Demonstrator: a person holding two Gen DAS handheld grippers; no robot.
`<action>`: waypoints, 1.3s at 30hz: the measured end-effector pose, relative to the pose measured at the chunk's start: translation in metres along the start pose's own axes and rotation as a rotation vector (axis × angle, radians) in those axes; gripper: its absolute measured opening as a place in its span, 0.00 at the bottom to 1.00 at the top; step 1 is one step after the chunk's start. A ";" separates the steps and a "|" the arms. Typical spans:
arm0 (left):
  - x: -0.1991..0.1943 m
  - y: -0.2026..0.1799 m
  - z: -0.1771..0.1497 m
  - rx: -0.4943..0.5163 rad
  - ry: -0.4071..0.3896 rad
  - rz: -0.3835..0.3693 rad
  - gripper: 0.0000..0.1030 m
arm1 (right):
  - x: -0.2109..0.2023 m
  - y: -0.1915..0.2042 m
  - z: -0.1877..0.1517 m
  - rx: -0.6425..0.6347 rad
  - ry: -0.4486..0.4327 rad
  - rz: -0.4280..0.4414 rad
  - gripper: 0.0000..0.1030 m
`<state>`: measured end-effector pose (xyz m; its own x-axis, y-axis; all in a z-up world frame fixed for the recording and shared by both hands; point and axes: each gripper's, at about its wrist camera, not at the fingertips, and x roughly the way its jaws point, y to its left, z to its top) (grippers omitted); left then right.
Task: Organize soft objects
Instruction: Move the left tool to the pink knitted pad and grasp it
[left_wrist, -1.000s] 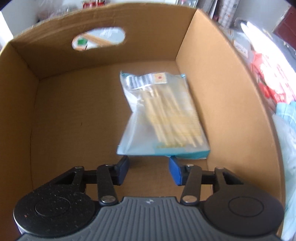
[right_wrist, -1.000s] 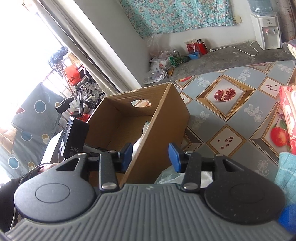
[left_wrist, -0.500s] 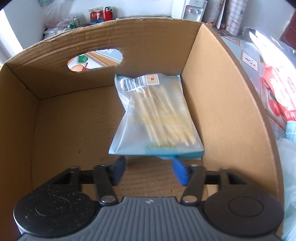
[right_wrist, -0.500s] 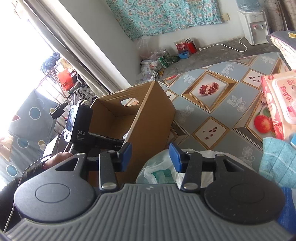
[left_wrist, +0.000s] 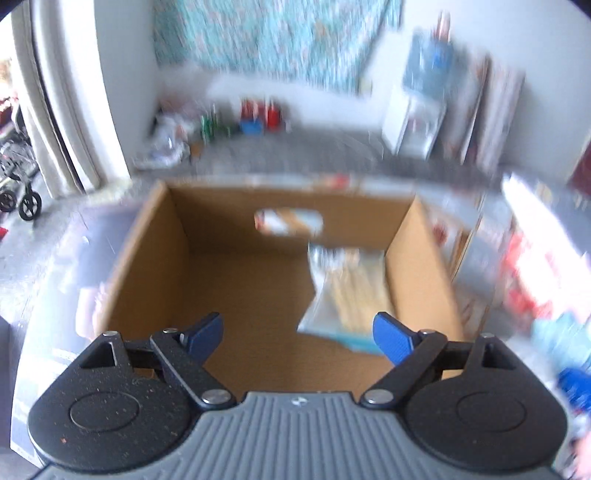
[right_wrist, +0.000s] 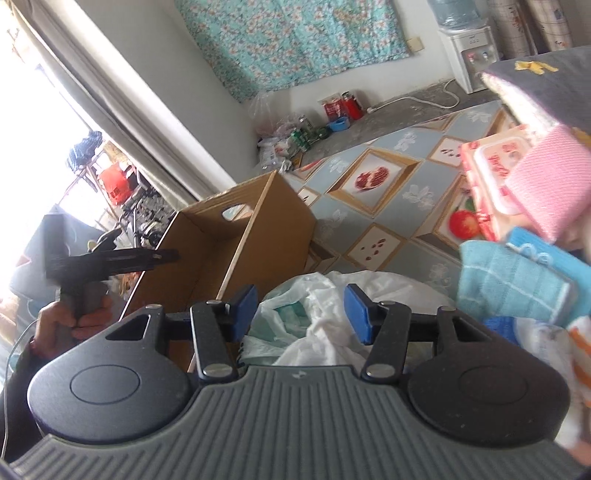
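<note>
Packet (left_wrist: 347, 291) lodged right of centre inside cardboard box (left_wrist: 147, 258); left gripper (left_wrist: 297, 334) and right gripper (right_wrist: 300, 314) both spread, empty; plastic bag (right_wrist: 317, 317), towels (right_wrist: 513, 284) at right outstanding.

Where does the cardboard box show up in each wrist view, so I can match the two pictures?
Left wrist: cardboard box fills the centre, seen from above, open.
Right wrist: cardboard box sits left of centre, seen from its outer side.
Shared landmark: the oval handle cutout in its far wall.
</note>
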<state>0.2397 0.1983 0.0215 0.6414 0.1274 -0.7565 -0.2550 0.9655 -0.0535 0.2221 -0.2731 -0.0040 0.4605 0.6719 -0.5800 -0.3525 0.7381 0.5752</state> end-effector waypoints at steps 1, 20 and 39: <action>-0.014 -0.003 0.002 0.005 -0.041 -0.011 0.87 | -0.009 -0.004 0.001 0.004 -0.017 -0.012 0.50; 0.051 -0.295 -0.009 0.589 -0.106 -0.455 0.93 | -0.059 -0.189 0.054 0.447 -0.132 -0.141 0.50; 0.161 -0.421 -0.030 0.909 -0.045 -0.457 0.98 | 0.035 -0.286 0.077 0.589 -0.043 -0.138 0.47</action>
<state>0.4289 -0.1946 -0.0974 0.5711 -0.3067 -0.7614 0.6557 0.7285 0.1983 0.4016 -0.4647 -0.1446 0.5063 0.5607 -0.6552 0.2170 0.6525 0.7261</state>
